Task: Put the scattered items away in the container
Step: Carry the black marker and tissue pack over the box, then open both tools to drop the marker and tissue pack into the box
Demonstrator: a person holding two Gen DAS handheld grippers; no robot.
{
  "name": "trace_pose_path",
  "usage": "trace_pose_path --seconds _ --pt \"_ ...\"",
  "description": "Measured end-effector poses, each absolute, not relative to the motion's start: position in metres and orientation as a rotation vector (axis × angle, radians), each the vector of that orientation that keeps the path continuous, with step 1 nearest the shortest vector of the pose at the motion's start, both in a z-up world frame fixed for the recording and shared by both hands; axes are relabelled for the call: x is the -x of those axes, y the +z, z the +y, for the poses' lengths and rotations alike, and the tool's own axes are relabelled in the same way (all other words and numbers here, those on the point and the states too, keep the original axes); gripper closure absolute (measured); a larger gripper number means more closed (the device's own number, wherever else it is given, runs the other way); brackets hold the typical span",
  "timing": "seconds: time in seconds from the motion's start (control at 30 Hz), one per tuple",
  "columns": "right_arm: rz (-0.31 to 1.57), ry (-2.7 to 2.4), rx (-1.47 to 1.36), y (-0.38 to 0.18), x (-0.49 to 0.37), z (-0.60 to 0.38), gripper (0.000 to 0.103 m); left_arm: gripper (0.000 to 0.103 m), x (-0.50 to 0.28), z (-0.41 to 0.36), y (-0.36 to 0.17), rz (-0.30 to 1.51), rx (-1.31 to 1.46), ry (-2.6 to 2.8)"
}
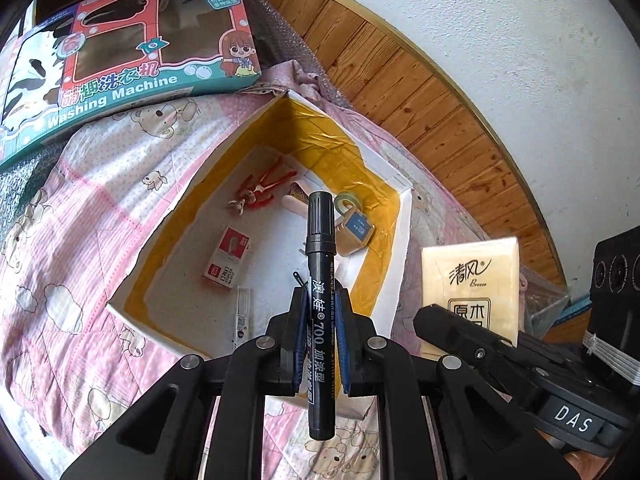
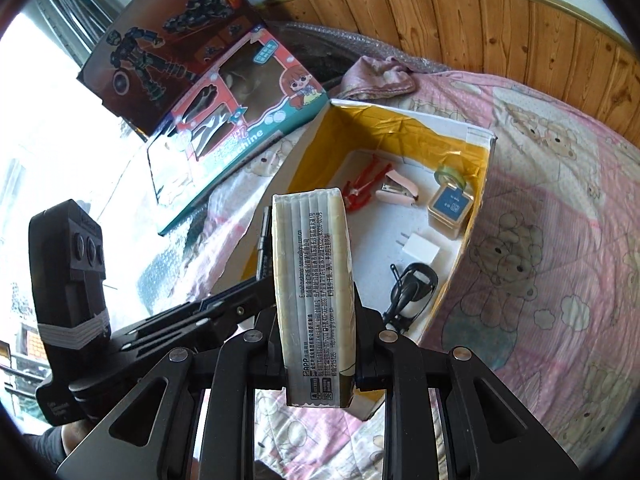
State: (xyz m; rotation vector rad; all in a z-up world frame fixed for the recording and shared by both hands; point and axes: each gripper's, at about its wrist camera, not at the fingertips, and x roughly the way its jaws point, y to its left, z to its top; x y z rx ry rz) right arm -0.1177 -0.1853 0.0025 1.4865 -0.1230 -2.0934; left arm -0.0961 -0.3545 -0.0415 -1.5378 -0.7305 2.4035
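Note:
My left gripper [image 1: 319, 296] is shut on a black marker pen [image 1: 319, 264], held upright above the near part of an open white box [image 1: 256, 132] lined with yellow tape. My right gripper [image 2: 316, 292] is shut on a tissue pack [image 2: 314, 280], held over the near-left rim of the same box [image 2: 478, 132]. The tissue pack [image 1: 472, 280] and right gripper also show at the right in the left wrist view. Inside the box lie red pliers [image 1: 266, 188], a small red-and-white box [image 1: 228, 258], a tape roll [image 2: 450, 174], a tan cube [image 2: 450, 210], a pink stapler [image 2: 398, 190], a white charger [image 2: 420, 250] and a black cable [image 2: 412, 286].
The box rests on a pink bear-print quilt [image 2: 560, 220]. A "Washing Machine" toy box [image 1: 132, 64] and a dark robot toy box [image 2: 168, 44] lie behind it. Wooden panelling [image 1: 420, 92] and a white wall lie beyond. The left gripper's body [image 2: 76, 280] sits at the left in the right wrist view.

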Motion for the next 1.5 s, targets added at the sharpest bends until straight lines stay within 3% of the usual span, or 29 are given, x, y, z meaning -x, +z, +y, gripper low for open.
trace_pose_path --seconds 0.43,0.5,0.53,0.57,0.9,1.17,1.5 --pt "-0.008 -2.067 -1.556 -0.04 0.192 -0.217 0.077 0.089 0.147 -0.356 -0.092 -0.843 1.721 2.348" --pt "0.008 -2.045 -1.563 -0.055 0.201 -0.223 0.071 0.083 0.156 -0.354 -0.103 -0.839 1.751 2.34" --pt "0.021 -2.044 -1.578 -0.064 0.205 -0.224 0.058 0.073 0.16 -0.355 -0.108 -0.834 1.776 2.344" --pt "0.02 -2.045 -1.591 -0.071 0.207 -0.222 0.055 0.063 0.162 -0.358 -0.113 -0.838 1.793 2.352" --pt "-0.155 -2.001 -1.636 -0.088 0.19 -0.175 0.055 0.062 0.134 -0.368 -0.112 -0.76 1.814 2.341" --pt "-0.047 -2.062 -1.587 -0.063 0.153 -0.157 0.055 0.062 0.127 -0.345 -0.095 -0.612 1.772 2.355" --pt "0.284 -2.169 -1.499 -0.029 0.104 -0.171 0.055 0.058 0.109 -0.328 -0.052 -0.455 1.652 2.415"
